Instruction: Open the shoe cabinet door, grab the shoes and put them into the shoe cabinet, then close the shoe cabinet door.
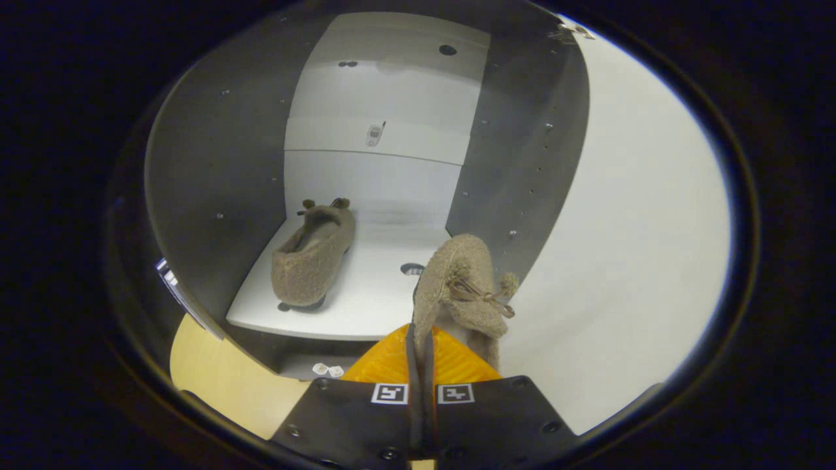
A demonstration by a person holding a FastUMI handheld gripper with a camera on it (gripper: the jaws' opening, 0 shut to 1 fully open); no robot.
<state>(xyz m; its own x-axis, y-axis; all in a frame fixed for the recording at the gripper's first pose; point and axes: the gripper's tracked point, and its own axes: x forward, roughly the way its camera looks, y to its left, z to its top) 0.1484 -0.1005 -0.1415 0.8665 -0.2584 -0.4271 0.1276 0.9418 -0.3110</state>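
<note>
Setting: dark-walled shoe cabinet (215, 163) standing open, its pale back panel far ahead and a white shelf (366, 300) across its lower part.
Floor: pale wooden floor (222, 385) shows at the near left, below the cabinet's front edge.
Left wall: grey side panel with small screw heads, curving up the left of the compartment.
First slipper (313, 251): a brown fuzzy slipper resting on the left part of the shelf, its heel toward the near edge and its toe with two small pompoms toward the far back panel.
Back panel: white boards with a few dark holes and a small fitting in the middle.
Gripper (421, 352): its jaws are pressed nearly together, pinching the thin edge of the second slipper (457, 281) between them.
Second slipper: same brown fuzzy kind, with a bow and pompoms, held upright just ahead of the jaws, over the near right end of the shelf, apart from the first slipper.
Right side: grey right wall with screw holes, then the white cabinet door (633, 248) swung open to the right.
</note>
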